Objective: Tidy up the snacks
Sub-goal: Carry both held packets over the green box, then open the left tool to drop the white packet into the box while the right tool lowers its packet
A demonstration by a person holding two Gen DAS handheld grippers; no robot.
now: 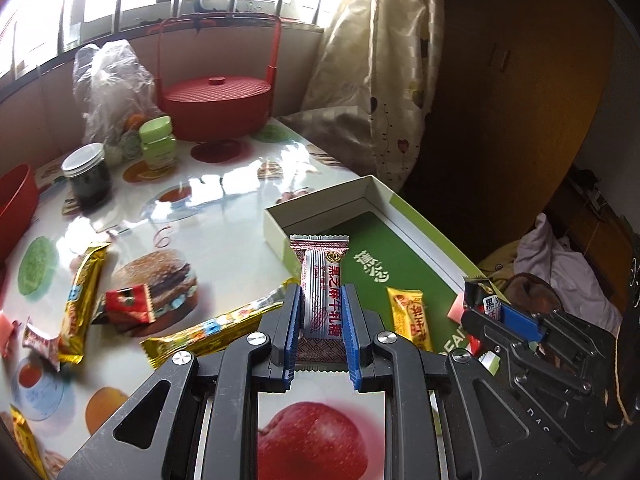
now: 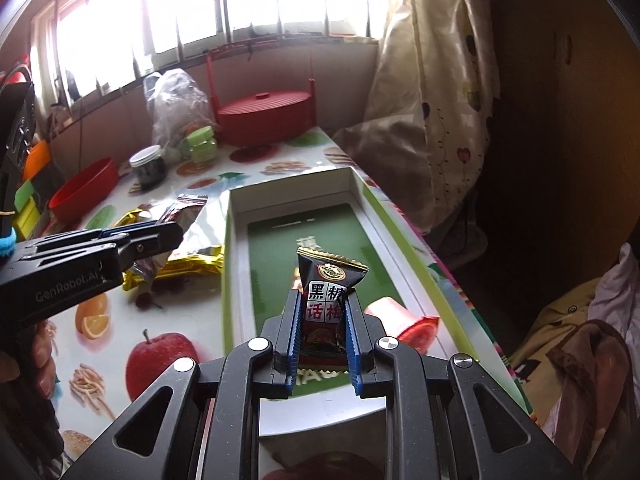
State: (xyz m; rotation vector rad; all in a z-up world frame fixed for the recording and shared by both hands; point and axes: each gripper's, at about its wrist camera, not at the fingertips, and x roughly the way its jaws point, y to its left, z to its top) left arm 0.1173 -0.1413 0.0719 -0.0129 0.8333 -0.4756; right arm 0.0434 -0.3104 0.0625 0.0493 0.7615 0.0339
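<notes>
My left gripper [image 1: 320,300] is shut on a white and red nougat candy [image 1: 320,292], held above the table just left of the open green-bottomed box [image 1: 376,264]. My right gripper [image 2: 322,308] is shut on a black plum candy [image 2: 326,300], held over the near part of the same box [image 2: 280,240]. A yellow candy [image 1: 410,316] and a pink jelly cup [image 2: 404,320] lie in the box. Two long gold bars [image 1: 82,300] [image 1: 216,328], a small red packet [image 1: 130,302] and a small white candy [image 1: 40,344] lie on the table. The right gripper also shows in the left wrist view [image 1: 486,304].
A red lidded basket with a tall handle [image 1: 216,104], a clear plastic bag [image 1: 112,88], a green jar [image 1: 158,144], a dark jar [image 1: 88,180] and a red bowl [image 2: 84,192] stand at the far side of the table. A curtain [image 1: 380,80] hangs right of the table.
</notes>
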